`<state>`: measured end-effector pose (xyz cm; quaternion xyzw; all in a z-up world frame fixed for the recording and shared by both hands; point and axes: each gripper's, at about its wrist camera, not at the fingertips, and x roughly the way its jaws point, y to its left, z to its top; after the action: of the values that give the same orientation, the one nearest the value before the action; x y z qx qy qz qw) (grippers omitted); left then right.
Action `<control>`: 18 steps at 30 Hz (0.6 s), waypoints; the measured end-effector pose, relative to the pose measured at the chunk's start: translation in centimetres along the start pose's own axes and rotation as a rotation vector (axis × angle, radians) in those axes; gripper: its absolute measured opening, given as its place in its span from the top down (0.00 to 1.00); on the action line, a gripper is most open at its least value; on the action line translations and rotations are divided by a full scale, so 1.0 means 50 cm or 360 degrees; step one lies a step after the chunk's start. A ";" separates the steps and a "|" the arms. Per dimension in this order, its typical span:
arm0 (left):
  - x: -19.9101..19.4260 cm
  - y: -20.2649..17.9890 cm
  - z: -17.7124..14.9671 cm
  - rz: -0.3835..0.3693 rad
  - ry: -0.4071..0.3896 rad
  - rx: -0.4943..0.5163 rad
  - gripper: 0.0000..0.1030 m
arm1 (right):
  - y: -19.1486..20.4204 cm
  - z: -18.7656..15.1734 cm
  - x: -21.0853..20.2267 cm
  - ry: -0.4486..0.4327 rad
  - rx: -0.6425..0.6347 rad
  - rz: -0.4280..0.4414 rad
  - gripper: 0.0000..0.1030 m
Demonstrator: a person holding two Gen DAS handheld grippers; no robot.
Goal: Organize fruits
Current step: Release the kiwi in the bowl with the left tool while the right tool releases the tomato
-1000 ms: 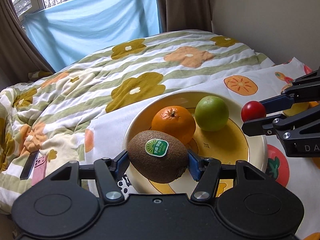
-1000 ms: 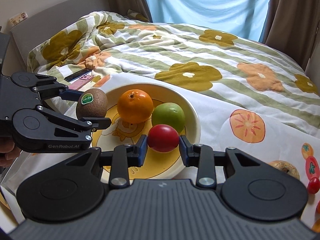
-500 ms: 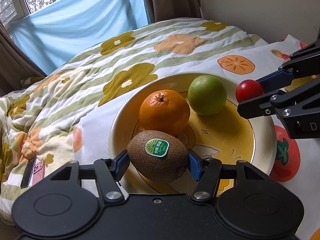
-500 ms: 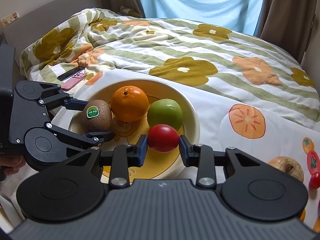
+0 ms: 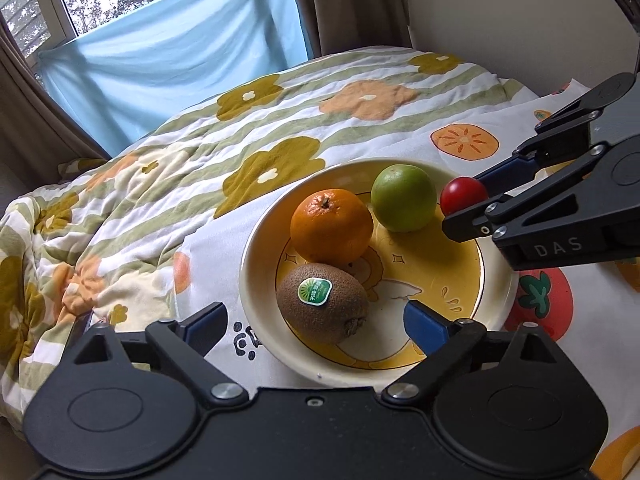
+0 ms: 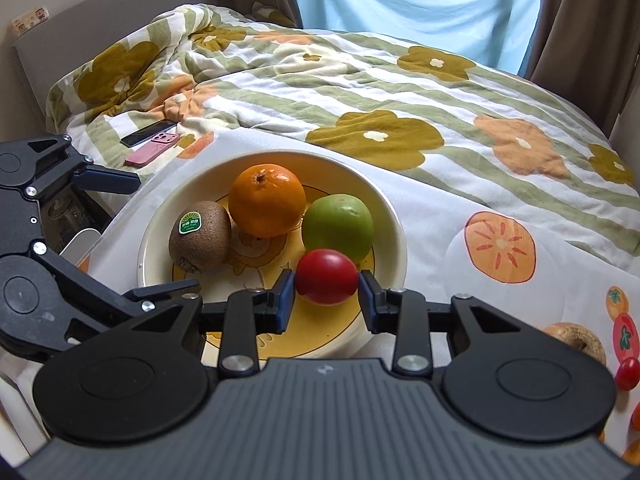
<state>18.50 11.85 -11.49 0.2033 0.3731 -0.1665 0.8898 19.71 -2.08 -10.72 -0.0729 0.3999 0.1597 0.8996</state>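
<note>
At the left of the plate point(image 5: 256, 264), the left gripper point(image 5: 316, 322) has its jaws opening wide, and the kiwi point(image 5: 322, 302) lies free between them on the plate floor, its blue pads clear of the skin on both sides. To finish this release well, I would draw that gripper straight back along its own line, so neither finger nudges the kiwi into the orange point(image 5: 331, 225) just beyond it. Further right sits the green apple point(image 5: 403, 197), close beside the orange. Rightmost, the right gripper point(image 6: 326, 292) is clamped on a small red tomato point(image 6: 326, 277), held over the near side of the plate in front of the apple. Judging by the bare yellow patch below, it should lower until the tomato rests there before the pads part, since so round a fruit will likely roll.
</note>
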 end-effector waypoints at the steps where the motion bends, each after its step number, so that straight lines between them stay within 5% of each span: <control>1: -0.003 -0.002 -0.002 -0.0001 0.0004 -0.0013 0.05 | 0.001 0.001 0.006 0.0007 -0.0021 0.0002 0.52; 14: -0.016 -0.012 -0.019 0.0012 0.0073 -0.0131 0.05 | 0.006 0.006 0.045 0.0086 -0.0140 0.0030 0.51; 18: -0.024 -0.009 -0.016 0.0022 0.0076 -0.0166 0.05 | 0.008 0.008 0.028 0.0044 -0.0130 0.0022 0.27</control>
<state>17.01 12.03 -11.25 0.1631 0.4008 -0.1357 0.8912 20.74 -1.27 -11.52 -0.1092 0.4060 0.1810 0.8891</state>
